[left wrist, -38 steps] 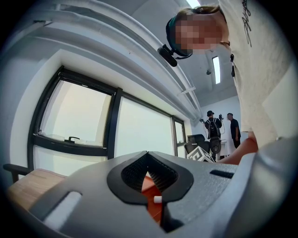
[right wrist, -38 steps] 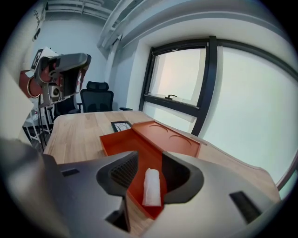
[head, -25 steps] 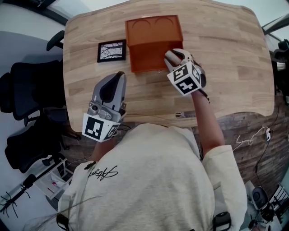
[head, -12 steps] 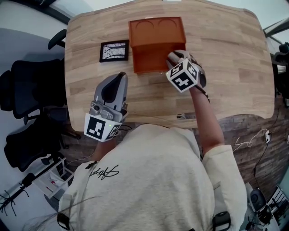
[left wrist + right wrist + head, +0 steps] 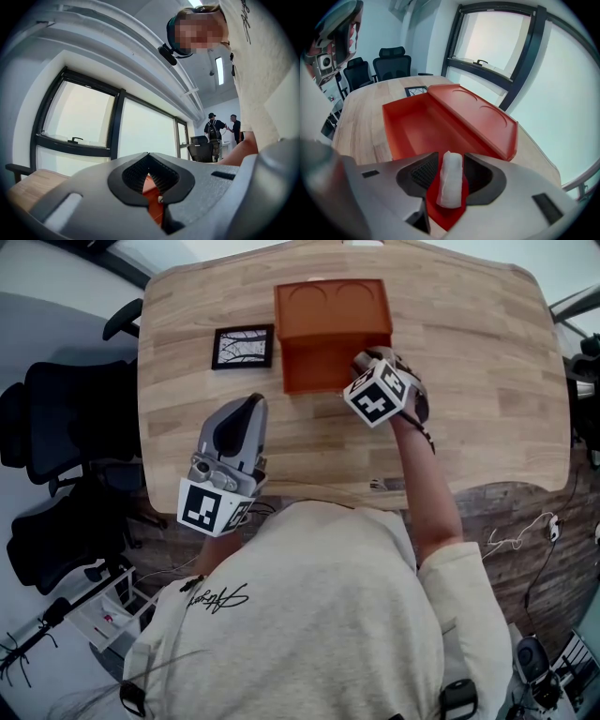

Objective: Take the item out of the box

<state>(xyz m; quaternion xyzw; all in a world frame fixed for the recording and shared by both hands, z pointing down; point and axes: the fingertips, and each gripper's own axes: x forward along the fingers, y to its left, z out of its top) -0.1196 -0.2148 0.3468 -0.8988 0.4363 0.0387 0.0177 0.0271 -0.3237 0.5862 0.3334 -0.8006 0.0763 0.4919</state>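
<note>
An orange-red box (image 5: 319, 367) stands open on the wooden table, its lid (image 5: 333, 307) folded back; the tray (image 5: 417, 126) looks empty inside. My right gripper (image 5: 362, 360) hovers at the box's near right corner, shut on a small white roll (image 5: 451, 180) that stands upright between the jaws. My left gripper (image 5: 247, 401) hangs over the table's near edge, left of the box and apart from it. Its jaws are shut with nothing between them (image 5: 151, 174), and it points up toward the windows.
A small black-framed picture (image 5: 244, 346) lies on the table left of the box, also seen past the tray (image 5: 415, 90). Black office chairs (image 5: 56, 427) stand off the table's left side. Two people (image 5: 220, 129) stand far off in the room.
The right gripper with the white roll has shifted slightly along the box's near right corner. The left gripper has hardly moved.
</note>
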